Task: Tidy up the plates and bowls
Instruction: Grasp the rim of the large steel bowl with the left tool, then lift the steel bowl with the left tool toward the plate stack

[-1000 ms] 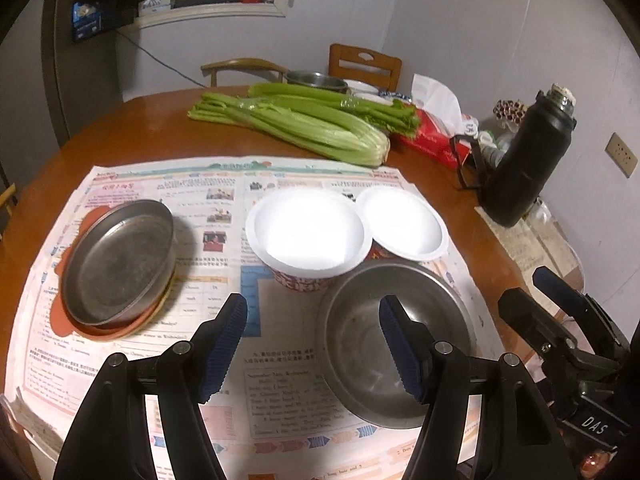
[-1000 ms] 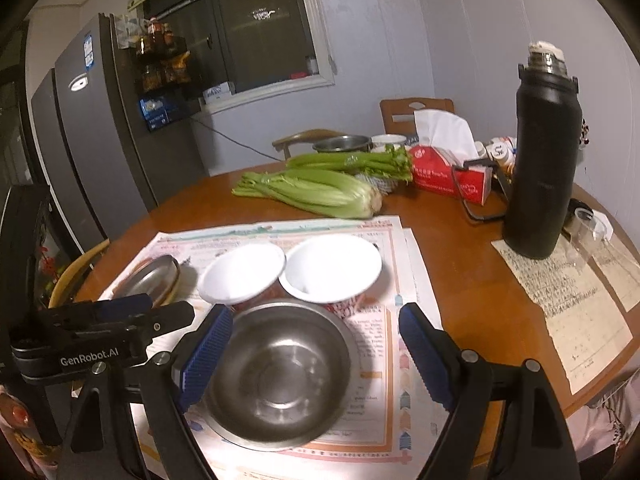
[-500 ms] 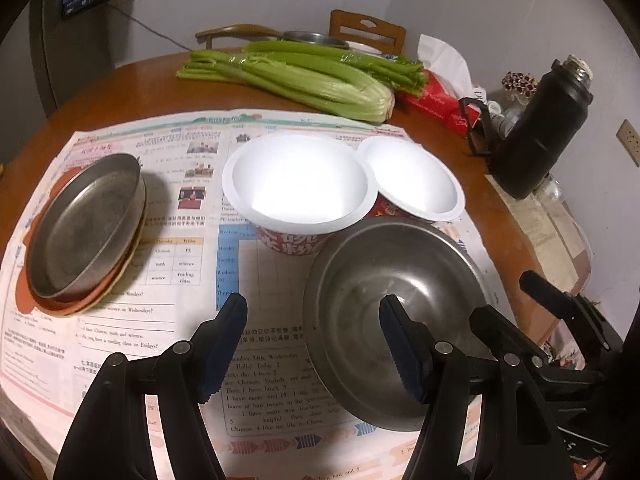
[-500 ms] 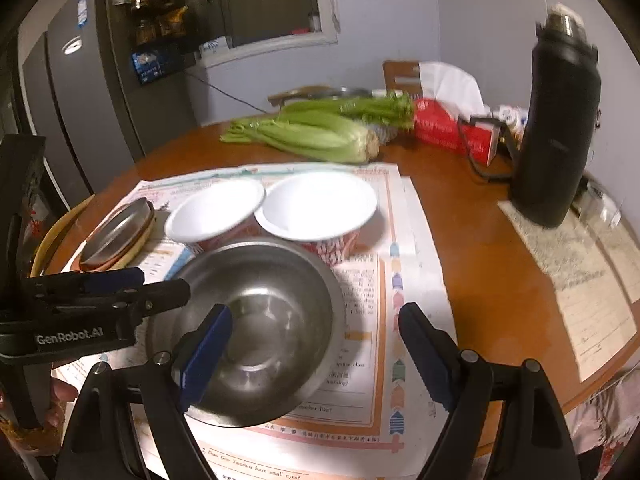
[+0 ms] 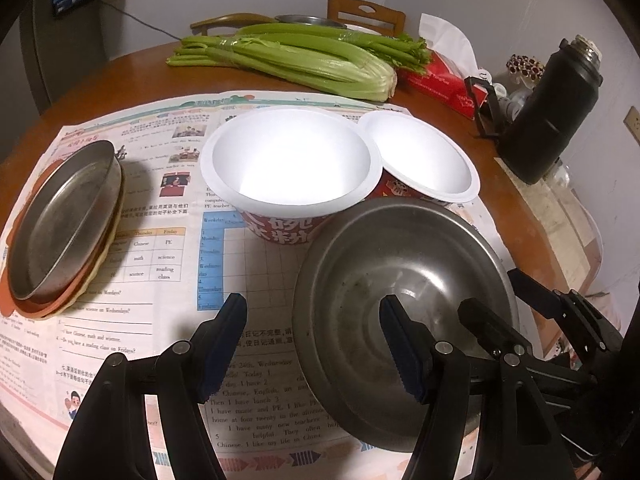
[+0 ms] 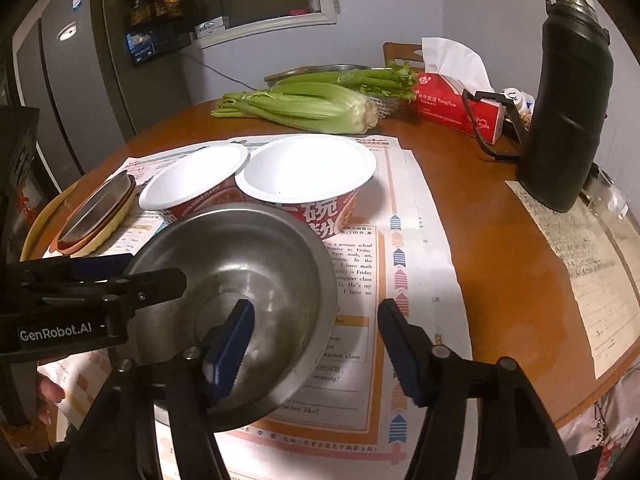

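Straddling the steel bowl (image 5: 400, 300) rim from either side, left gripper (image 5: 312, 344) and right gripper (image 6: 316, 344) both hold their fingers apart. Two paper bowls (image 5: 292, 160) crowd its 12 o'clock edge; stacked plates (image 5: 60, 220) sit at 9 o'clock on newspaper (image 5: 160, 248). Gripper bodies hide the bowl's near rim.

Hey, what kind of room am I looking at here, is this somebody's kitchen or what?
Most likely a home kitchen or dining area. A round wooden table holds celery and a tissue box, a tall grey fridge stands by the wall, and a wooden chair sits behind the table.
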